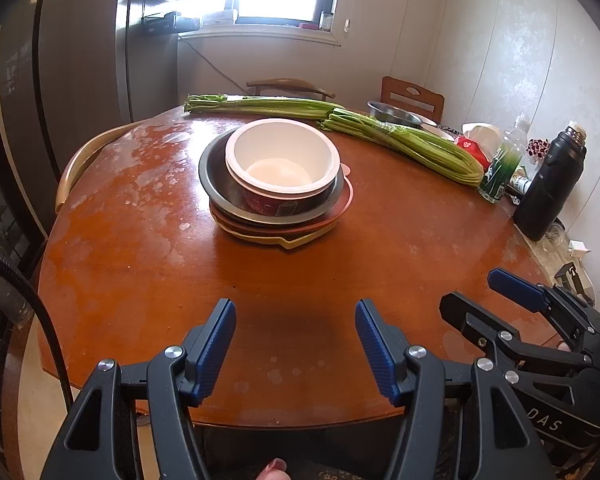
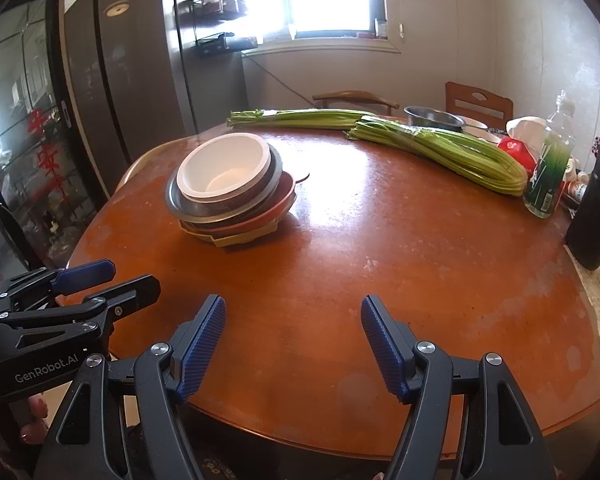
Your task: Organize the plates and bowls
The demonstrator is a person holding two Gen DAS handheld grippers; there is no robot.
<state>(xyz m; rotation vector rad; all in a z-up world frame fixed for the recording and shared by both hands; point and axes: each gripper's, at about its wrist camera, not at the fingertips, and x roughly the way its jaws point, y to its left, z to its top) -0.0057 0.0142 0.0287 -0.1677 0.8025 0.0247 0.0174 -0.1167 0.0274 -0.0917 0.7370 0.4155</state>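
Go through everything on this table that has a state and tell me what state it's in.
Left gripper: open, holding nothing.
Right gripper: open, holding nothing.
White bowl: upright, empty, nested atop the stack.
Steel bowl: under it.
Red plate: beneath the steel bowl.
Yellow plate: at the bottom.
Black thermos: upright, uncapped.

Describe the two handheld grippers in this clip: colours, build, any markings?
Both are black plastic frames with silver pivot bolts. The left gripper and right gripper each carry two blue ribbed finger pads. Seen from the side, the left body reads "GenRobot.AI"; the right body shows the letters "DAS". A black cable hangs at the left.
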